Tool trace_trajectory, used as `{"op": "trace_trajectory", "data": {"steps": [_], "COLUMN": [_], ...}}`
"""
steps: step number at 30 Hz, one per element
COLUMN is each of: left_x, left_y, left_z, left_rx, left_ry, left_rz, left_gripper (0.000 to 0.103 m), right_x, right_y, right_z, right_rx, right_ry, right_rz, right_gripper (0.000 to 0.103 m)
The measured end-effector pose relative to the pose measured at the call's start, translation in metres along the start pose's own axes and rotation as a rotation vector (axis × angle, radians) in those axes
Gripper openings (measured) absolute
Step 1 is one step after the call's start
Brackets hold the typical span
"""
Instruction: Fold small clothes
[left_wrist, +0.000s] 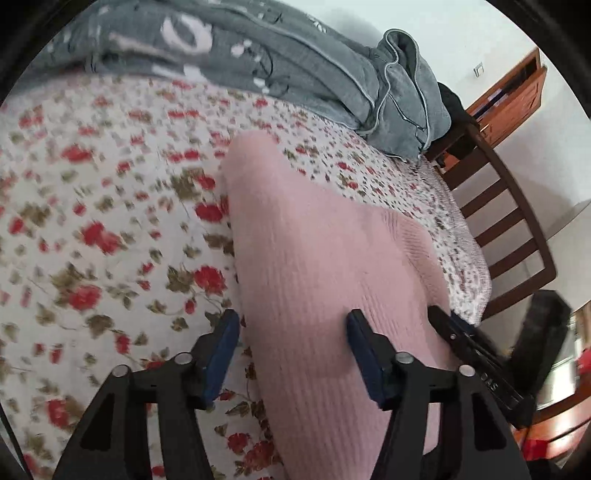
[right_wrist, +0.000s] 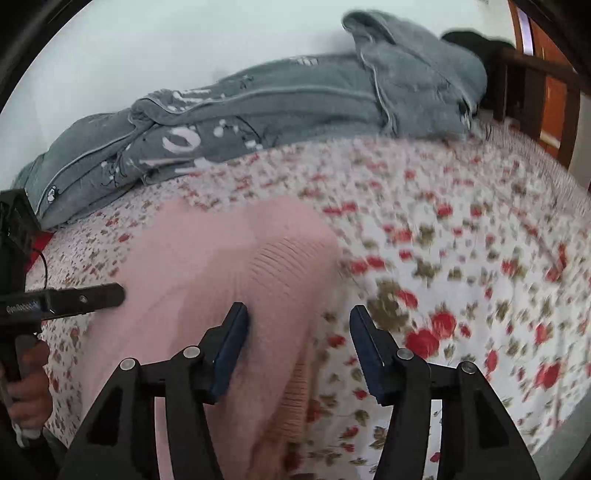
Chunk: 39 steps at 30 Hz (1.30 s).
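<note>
A pink ribbed knit garment (left_wrist: 314, 258) lies on the floral bedsheet (left_wrist: 92, 221), folded into a long narrow shape. My left gripper (left_wrist: 293, 317) hovers over the garment's near part with its jaws open; the pink fabric shows between the blue pads, which do not press on it. The right gripper's black finger (left_wrist: 461, 339) shows at the garment's right side. In the right wrist view, my right gripper (right_wrist: 299, 310) is open above the right edge of the pink garment (right_wrist: 221, 266). The left gripper's finger (right_wrist: 85, 299) reaches over the garment from the left.
A rumpled grey quilt (left_wrist: 295, 66) with white print lies along the far side of the bed (right_wrist: 461, 258). A dark wooden slatted frame (left_wrist: 509, 236) stands at the bed's end, with an orange-brown cabinet (left_wrist: 513, 99) behind it. A hand (right_wrist: 29, 387) holds the left gripper's handle.
</note>
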<state>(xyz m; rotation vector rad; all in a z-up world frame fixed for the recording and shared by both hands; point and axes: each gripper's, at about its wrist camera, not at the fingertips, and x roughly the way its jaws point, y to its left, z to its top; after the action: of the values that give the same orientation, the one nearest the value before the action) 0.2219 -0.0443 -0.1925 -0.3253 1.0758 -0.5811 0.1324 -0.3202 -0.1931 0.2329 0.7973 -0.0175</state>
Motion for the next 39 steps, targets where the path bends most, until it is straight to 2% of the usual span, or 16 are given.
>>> {"op": "trace_trajectory", "data": {"steps": [2,4,7,10,12,16,20,21,22,23,24,27,31,35,39], "left_x": [0.009,0.016,0.025,0.029,0.026,0.019,0.014,0.012,0.010,0.006,0.002,-0.012,-0.041,-0.072,-0.082], "left_y": [0.009,0.010,-0.001,-0.007,-0.006,-0.006,-0.016,-0.019,-0.020,-0.021,-0.021,-0.014,0.006,0.045,0.077], "left_z": [-0.001,-0.001,0.001,0.002,0.002,0.003,0.006,0.007,0.007,0.008,0.009,0.012,0.025,0.051,0.077], "left_rx": [-0.043,-0.061,-0.027,-0.022,-0.037,-0.041,-0.027,-0.018,-0.013,-0.011,-0.012,-0.025,-0.023,-0.075,-0.077], "left_ry": [0.010,0.013,0.010,0.004,0.000,-0.009,-0.019,-0.024,-0.029,-0.037,-0.042,-0.059,-0.112,-0.147,-0.156], "left_rz": [-0.064,-0.085,-0.058,-0.036,-0.039,-0.021,0.014,0.017,0.015,0.007,-0.002,-0.036,0.014,0.066,0.139], "left_gripper": [0.065,0.065,0.065,0.063,0.058,0.047,0.042,0.041,0.040,0.039,0.039,0.038,0.038,0.038,0.038], "right_x": [0.005,0.007,0.015,0.026,0.031,0.034,0.052,0.054,0.054,0.052,0.048,0.034,0.038,0.063,0.094], "right_y": [-0.010,-0.014,-0.016,-0.023,-0.027,-0.023,-0.029,-0.032,-0.033,-0.032,-0.031,-0.012,0.027,0.075,0.120], "right_z": [0.000,0.002,0.006,0.013,0.016,0.017,0.019,0.020,0.021,0.022,0.025,0.033,0.049,0.065,0.078], "right_rx": [0.034,0.046,0.052,0.109,0.159,0.176,0.242,0.272,0.285,0.298,0.308,0.259,0.215,0.189,0.148], "right_ry": [0.038,0.057,0.081,0.124,0.151,0.174,0.240,0.252,0.254,0.256,0.249,0.203,0.192,0.202,0.203], "right_rz": [0.037,0.068,0.109,0.174,0.206,0.257,0.396,0.414,0.428,0.461,0.467,0.427,0.462,0.526,0.553], "right_gripper": [0.056,0.056,0.056,0.056,0.057,0.057,0.061,0.057,0.049,0.034,0.031,0.029,0.029,0.028,0.028]}}
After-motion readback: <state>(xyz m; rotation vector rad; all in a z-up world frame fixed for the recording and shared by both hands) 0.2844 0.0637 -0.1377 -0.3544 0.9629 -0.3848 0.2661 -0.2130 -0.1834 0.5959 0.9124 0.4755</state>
